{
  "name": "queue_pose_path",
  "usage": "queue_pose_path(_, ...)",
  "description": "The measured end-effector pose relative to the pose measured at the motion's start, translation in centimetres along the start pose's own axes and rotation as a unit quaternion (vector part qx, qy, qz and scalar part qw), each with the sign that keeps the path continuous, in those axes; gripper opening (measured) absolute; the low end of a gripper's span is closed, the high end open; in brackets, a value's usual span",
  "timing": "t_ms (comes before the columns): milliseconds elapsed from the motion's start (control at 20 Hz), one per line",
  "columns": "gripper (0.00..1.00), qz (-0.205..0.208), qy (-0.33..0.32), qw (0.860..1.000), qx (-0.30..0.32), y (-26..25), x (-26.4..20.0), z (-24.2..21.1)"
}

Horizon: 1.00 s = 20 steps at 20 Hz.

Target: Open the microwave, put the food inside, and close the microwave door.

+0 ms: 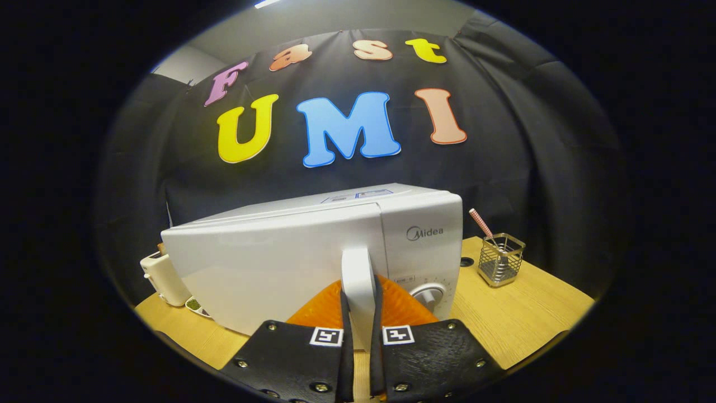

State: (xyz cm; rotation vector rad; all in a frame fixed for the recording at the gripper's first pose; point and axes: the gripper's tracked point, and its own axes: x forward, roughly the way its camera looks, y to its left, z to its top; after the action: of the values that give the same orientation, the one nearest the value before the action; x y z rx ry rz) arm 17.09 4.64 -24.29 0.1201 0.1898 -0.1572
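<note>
Claw (361, 313) clamped on door handle (358, 280) | microwave (313, 252) directly ahead

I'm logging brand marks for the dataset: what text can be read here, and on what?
"Midea": on the microwave front, above its dial.
Stickers on the microwave's top: too blurred to read.
Small label above the dial: too small to read.
The claw is shut on the door handle.

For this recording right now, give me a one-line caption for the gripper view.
Hand-held gripper shut on the white microwave's door handle, with the door partly swung open.
</note>
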Motion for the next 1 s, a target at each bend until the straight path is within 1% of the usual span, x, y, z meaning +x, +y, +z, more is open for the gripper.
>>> queue_pose_path(100,0.11,0.002,-0.009,0.999,-0.040,0.4,-2.0,-0.6)
queue_pose_path(300,0.11,0.030,0.000,0.999,-0.035,1.8,-6.0,-1.4)
queue_pose_path(500,0.11,0.080,0.001,0.996,-0.044,4.3,-10.4,-2.3)
queue_pose_path(600,0.23,0.110,0.001,0.993,-0.042,5.6,-12.5,-2.7)
queue_pose_path(650,0.23,0.127,-0.001,0.991,-0.042,6.5,-13.4,-2.8)
queue_pose_path(700,0.26,0.141,-0.002,0.989,-0.046,7.0,-14.2,-3.0)
queue_pose_path(850,0.26,0.171,0.007,0.984,-0.051,8.5,-16.3,-3.9)
queue_pose_path(1000,0.26,0.190,0.009,0.980,-0.057,9.7,-18.3,-4.8)
